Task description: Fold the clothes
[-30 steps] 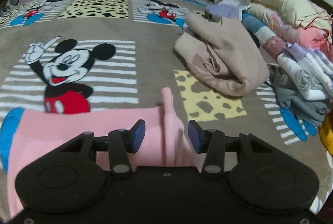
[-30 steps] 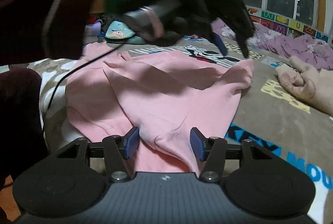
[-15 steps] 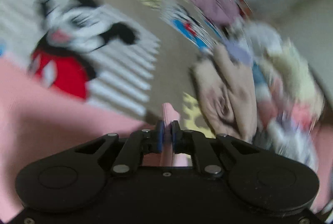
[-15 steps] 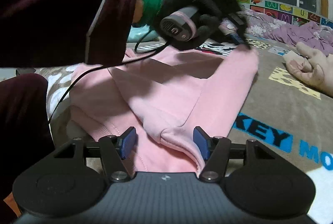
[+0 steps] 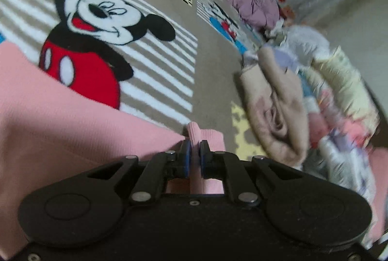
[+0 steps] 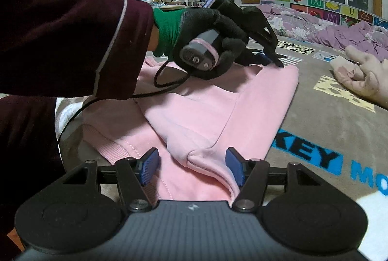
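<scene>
We see a pink top (image 6: 218, 115) spread on a cartoon-mouse blanket (image 5: 213, 72) over a bed. Our left gripper (image 5: 194, 159) is clamped on a ribbed fold at the top's far edge; a black-gloved hand (image 6: 215, 43) holds it, sleeve (image 6: 60, 35) dark red. Our right gripper (image 6: 191, 166) stands apart over the near hem, a ridge of cloth lying between its blue pads (image 6: 149, 164), which do not press it. A beige folded garment (image 5: 274, 110) and a clothes pile (image 5: 339, 101) lie to the right.
</scene>
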Tool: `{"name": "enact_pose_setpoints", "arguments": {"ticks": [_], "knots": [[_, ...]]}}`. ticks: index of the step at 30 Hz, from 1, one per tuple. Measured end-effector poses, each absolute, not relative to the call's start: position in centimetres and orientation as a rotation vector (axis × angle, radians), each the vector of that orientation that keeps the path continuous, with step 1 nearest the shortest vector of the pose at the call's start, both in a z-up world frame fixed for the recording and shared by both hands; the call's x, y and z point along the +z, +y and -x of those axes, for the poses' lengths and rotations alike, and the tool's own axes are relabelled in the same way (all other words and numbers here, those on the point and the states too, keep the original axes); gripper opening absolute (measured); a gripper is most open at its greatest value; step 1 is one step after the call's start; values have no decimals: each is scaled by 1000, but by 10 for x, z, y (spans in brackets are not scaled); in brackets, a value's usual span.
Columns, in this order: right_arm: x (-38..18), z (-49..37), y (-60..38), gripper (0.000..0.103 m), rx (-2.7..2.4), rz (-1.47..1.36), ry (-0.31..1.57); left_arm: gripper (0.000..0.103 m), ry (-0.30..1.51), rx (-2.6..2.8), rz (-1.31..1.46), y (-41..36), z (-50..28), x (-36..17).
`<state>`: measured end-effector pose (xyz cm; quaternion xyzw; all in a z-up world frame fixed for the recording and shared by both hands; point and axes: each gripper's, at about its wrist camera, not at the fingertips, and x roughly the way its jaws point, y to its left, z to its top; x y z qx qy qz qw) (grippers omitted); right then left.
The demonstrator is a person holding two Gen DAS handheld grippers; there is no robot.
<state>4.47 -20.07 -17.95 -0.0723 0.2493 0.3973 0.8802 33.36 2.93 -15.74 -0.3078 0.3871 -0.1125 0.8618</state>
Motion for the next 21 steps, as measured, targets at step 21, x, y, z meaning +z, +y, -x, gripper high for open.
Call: {"name": "enact_pose_setpoints", "arguments": {"ticks": [21], "knots": [[-173,-42,-203,67,847,136,527,8,822,-295,185,-24,-309,-139]]}}
